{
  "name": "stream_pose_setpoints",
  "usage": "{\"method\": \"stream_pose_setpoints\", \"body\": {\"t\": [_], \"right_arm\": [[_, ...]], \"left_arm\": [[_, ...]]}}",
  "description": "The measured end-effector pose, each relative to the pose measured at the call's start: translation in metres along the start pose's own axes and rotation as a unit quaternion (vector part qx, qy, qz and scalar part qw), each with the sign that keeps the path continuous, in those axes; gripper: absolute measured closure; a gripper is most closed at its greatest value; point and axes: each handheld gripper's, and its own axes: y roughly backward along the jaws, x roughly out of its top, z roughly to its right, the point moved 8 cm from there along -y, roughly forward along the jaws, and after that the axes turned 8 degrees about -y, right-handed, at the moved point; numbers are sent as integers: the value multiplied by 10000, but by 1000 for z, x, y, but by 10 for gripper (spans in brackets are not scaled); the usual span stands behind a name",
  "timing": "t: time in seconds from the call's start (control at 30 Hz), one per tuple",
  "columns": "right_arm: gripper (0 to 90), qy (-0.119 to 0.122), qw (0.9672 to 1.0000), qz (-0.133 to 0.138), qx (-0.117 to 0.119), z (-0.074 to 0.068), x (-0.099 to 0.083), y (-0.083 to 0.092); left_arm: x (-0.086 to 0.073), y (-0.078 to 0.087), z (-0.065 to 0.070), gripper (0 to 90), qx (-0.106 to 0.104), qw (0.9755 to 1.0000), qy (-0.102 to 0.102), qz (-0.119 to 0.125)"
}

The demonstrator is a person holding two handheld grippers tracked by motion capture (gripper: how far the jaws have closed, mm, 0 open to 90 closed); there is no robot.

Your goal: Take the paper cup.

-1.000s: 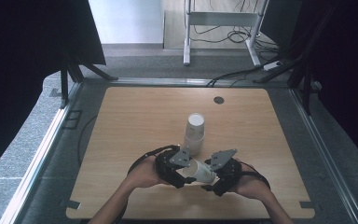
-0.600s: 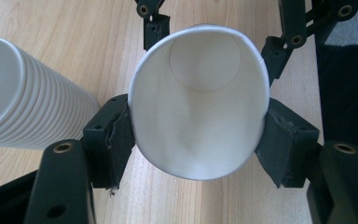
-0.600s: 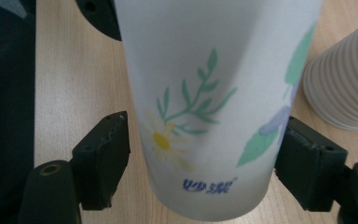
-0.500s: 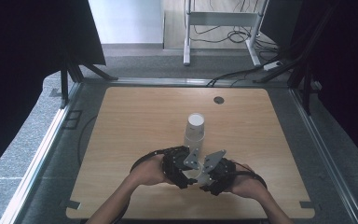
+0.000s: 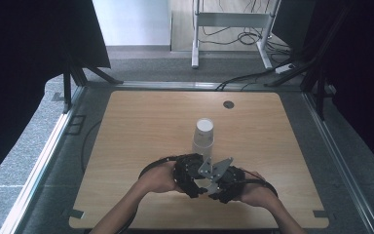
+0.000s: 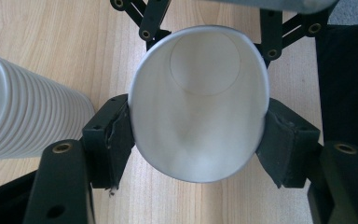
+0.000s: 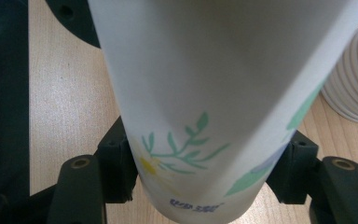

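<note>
Pale wood grain covers the table (image 5: 141, 126), which sits inside a metal frame on grey carpet, with dark curtains at the left and right edges of the high view and a white stand with cables at the top. A small dark disc (image 5: 229, 104) is set in the upper right part of the tabletop.

Near the middle of the high view stands a stack of white paper cups (image 5: 203, 138), upright, mouth up. Just below it, in the lower middle of the frame, the person's two hands meet, each with a black claw, and the two claws point toward each other.

The left claw (image 6: 198, 128) is closed on a single paper cup (image 6: 200, 107): in the left gripper view its pads press on both sides of the rim, squeezing the mouth slightly oval, and the view looks straight into the white inside down to the round bottom. The stack shows at the left edge of that view, its ribbed rims close beside the claw.

The right claw (image 7: 209, 161) has just been closing, with the same cup between its jaws, and now grips it near the base end. In the right gripper view the cup's outer wall carries a printed green sprig, a yellow flower and small blue lettering. The stack sits at the right edge of that view.
</note>
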Motion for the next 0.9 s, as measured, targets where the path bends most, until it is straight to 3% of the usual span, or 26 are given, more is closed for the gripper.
{"method": "stream_pose_setpoints", "body": {"t": [0.2, 0.4, 0.6, 0.67, 0.9], "right_arm": [[364, -120, 9996, 227, 149, -1, 1, 3], [362, -336, 9961, 741, 337, -2, 6, 13], [361, -492, 9891, 1291, 511, -2, 10, 18], [361, -495, 9869, 1447, 519, -2, 10, 17], [360, -510, 9780, 1927, 621, -3, 12, 16]], "left_arm": [[1, 3, -1, 276, -2, 9997, 95, 208], [3, 12, -4, 171, -17, 9963, 391, 761], [5, 19, -5, 159, -37, 9875, 712, 1405], [6, 20, -6, 160, -20, 9835, 818, 1615], [3, 20, -8, 202, -35, 9753, 975, 1982]]}}
